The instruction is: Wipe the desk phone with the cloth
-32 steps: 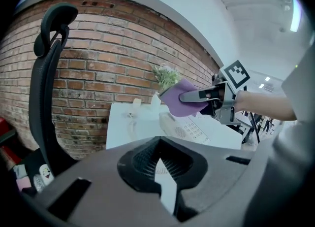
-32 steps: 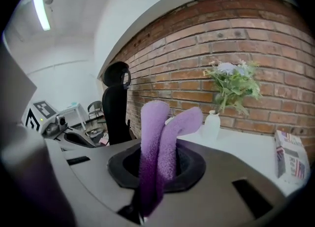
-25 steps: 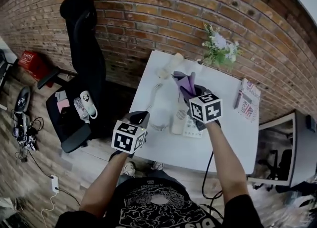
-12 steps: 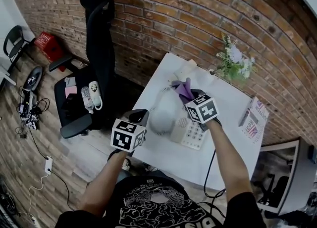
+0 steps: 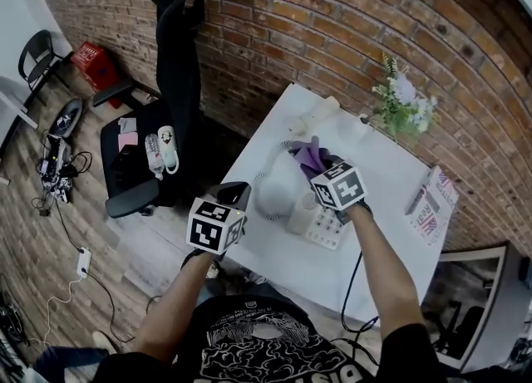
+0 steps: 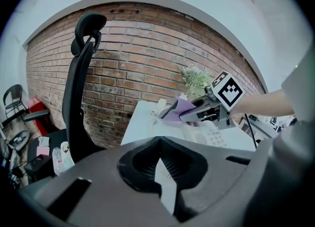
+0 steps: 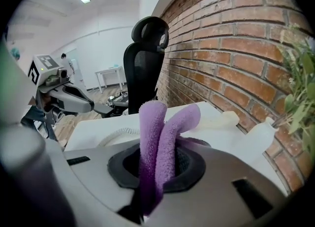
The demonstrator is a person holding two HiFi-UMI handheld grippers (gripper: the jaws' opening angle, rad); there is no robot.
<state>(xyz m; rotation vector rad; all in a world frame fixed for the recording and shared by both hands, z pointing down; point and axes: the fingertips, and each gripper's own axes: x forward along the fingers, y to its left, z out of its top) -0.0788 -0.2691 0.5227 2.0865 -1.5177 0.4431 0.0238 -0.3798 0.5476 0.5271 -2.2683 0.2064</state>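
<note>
- Right gripper [image 7: 156, 174] was clamped on the folded purple cloth [image 7: 160, 132]; its loose upright folds could pull free under wiping pressure.
- Left gripper [image 6: 158, 169], jaws apparently together and empty, hung at the table [image 5: 391, 215] edge; the unbraced desk phone [image 5: 322, 223] could slide.

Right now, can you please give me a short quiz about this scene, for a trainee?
1. What does the right gripper hold? A) a cloth B) a cup C) a pen
2. True or false: the left gripper touches the phone.
3. Fill in: the flowers stand by the ___ wall.
Key: 1 A; 2 false; 3 brick.
</note>
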